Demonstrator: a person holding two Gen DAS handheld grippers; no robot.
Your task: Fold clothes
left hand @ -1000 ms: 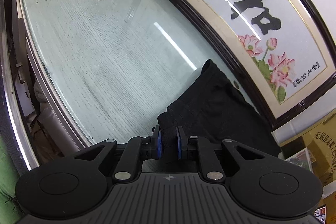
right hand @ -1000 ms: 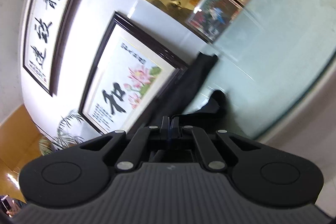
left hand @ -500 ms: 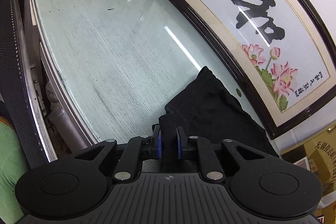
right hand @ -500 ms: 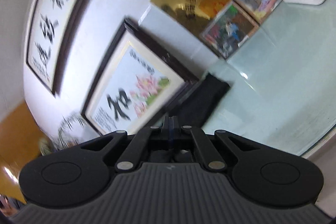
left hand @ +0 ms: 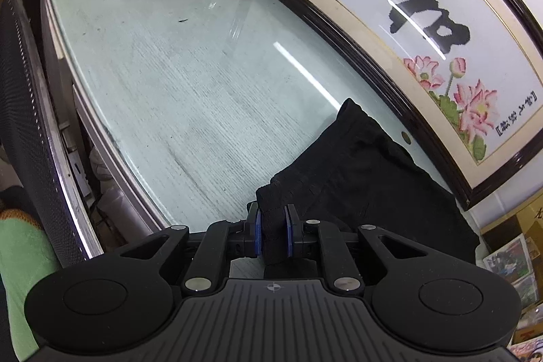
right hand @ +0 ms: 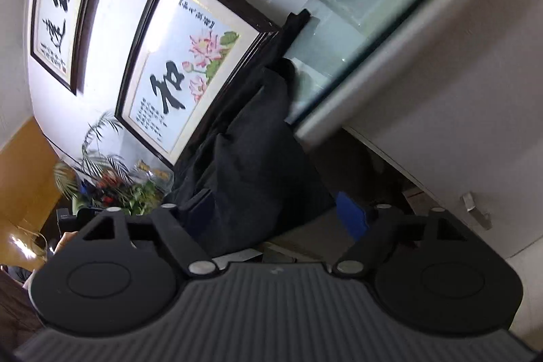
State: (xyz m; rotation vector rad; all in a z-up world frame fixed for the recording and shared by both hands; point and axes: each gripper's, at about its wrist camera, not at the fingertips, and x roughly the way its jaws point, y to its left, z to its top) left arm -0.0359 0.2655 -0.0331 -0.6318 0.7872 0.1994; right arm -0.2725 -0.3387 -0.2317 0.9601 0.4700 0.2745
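Left gripper [left hand: 272, 234] clenched on crumpled black fabric garment [left hand: 366, 178] atop pale glass-topped table [left hand: 190, 83]; right gripper [right hand: 275, 214] spread wide, garment hanging between its fingers.

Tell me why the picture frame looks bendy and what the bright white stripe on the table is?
Left wrist view: the fisheye lens curves the straight picture frame, and the stripe is lamp glare on the glass table; everything looks sharp. Right wrist view: tilted and softly blurred, most around the plants, and the black garment shows hardly any detail.
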